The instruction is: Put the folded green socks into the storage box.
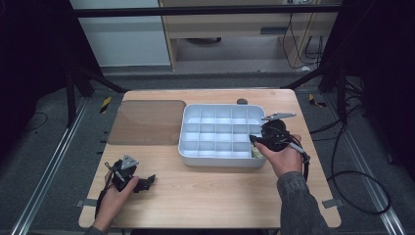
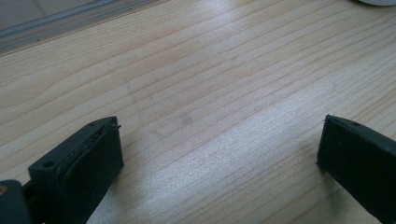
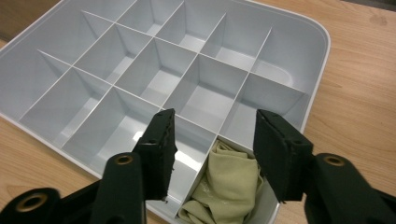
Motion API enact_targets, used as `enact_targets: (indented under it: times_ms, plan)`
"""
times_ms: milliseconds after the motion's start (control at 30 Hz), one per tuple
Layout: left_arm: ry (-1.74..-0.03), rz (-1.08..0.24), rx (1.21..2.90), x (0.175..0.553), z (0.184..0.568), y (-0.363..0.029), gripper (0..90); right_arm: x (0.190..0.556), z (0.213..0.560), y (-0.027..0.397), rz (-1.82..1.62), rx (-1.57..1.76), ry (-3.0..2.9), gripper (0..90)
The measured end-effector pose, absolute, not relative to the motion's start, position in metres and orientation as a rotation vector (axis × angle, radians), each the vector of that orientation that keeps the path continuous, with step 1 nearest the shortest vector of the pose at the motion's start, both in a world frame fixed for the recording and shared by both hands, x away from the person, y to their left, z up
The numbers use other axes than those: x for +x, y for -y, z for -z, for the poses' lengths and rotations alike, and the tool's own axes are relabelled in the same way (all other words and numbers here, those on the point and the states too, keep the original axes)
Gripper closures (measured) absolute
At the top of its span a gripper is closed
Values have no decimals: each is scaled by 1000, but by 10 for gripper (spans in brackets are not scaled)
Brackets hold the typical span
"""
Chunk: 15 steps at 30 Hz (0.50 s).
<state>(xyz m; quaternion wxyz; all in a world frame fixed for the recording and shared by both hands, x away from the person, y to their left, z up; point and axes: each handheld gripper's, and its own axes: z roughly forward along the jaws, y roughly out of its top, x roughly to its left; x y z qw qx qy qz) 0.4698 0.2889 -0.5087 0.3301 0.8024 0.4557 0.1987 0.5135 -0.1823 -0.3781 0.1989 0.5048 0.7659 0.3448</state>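
Grey floor (image 1: 44,142) with metal rails (image 1: 46,181), wooden cabinet (image 1: 230,29) behind.

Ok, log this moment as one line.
right gripper: open above cloth | cloth: in near-right corner cell of tray | left gripper: open, nothing between, over table
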Motion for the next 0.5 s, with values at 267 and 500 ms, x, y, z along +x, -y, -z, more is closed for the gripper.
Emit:
enact_targets:
  times_ms: [267,500]
  plan:
    - [-1191,-520,2099,470,509,-289,0,507,373,182,-990,1437,-2109,272]
    - [-1191,-521,2102,470,509,-289,0,500,369,184,-1009,1445,-2076,161]
